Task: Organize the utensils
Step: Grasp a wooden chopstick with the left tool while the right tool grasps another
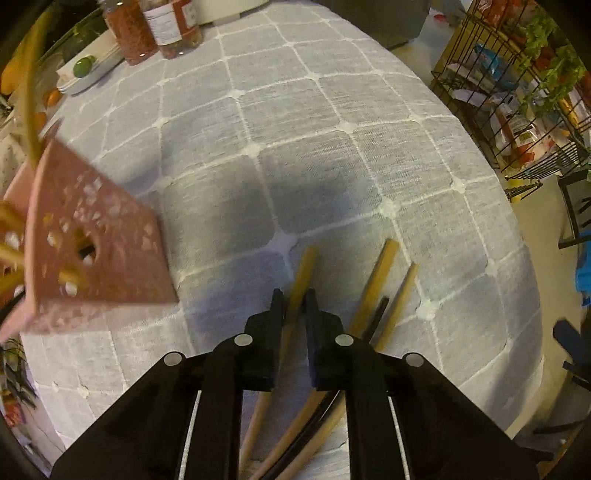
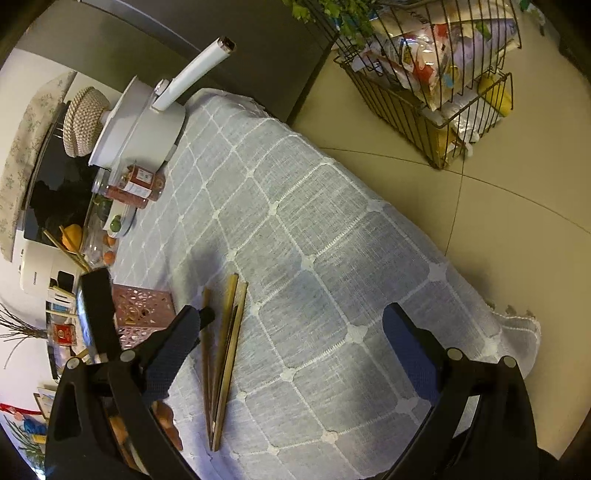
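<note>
Several wooden chopsticks (image 1: pixel 373 288) and one black one lie together on the grey checked tablecloth (image 1: pixel 295 147). My left gripper (image 1: pixel 294 301) is shut on one wooden chopstick (image 1: pixel 303 273), low over the cloth. A pink perforated utensil holder (image 1: pixel 92 243) stands to its left with a few chopsticks in it. In the right wrist view the chopsticks (image 2: pixel 225 354) lie in a bundle beside the holder (image 2: pixel 142 314), and the left gripper (image 2: pixel 205 317) reaches over them. My right gripper (image 2: pixel 288 354) is open and empty, above the cloth to the right of the bundle.
Jars (image 1: pixel 155 29), a plate with a lime (image 1: pixel 85 66) and a white saucepan (image 2: pixel 140 122) stand at the table's far end. A wire rack of packets (image 2: pixel 436 81) stands on the floor beyond the table's right edge. Oranges (image 2: pixel 109 254) lie near a glass bowl.
</note>
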A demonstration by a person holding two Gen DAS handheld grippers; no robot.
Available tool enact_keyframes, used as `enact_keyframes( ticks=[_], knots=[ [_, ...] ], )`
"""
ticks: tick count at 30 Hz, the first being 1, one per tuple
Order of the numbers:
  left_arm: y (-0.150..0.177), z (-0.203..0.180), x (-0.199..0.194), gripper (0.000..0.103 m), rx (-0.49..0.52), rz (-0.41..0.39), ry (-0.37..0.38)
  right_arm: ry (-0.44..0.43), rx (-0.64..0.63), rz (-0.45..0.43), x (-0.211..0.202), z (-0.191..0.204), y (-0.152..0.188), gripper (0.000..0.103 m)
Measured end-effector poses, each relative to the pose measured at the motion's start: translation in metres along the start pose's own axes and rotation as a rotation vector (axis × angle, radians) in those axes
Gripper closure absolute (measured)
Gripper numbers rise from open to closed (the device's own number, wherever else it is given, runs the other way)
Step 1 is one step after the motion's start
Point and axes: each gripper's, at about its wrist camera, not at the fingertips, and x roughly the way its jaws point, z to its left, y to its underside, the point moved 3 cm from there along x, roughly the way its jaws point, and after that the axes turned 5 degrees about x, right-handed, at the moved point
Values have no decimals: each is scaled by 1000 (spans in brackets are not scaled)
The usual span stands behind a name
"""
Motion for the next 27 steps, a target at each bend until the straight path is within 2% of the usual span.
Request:
enact_keyframes(
  ticks=[5,8,17,19,21,27],
  knots=[
    [30,6,-32,97,-4,-94,6,22,-42,36,24,19,3,7],
    [52,16,-62,97,-21,-168,7,31,-62,63,39,32,7,14],
    [117,35,-150,97,-65,-384,52,41,-81,153,77,60,21,51],
    [129,41,-162,97,-83,-412,71,78,-104,133,82,66,23,64],
    [133,43,-170,97,-89,-435,75,112,-124,104,85,70,22,71],
    [139,49,-180,97,-93,-464,93,143,-137,109,97,76,23,73]
  ],
)
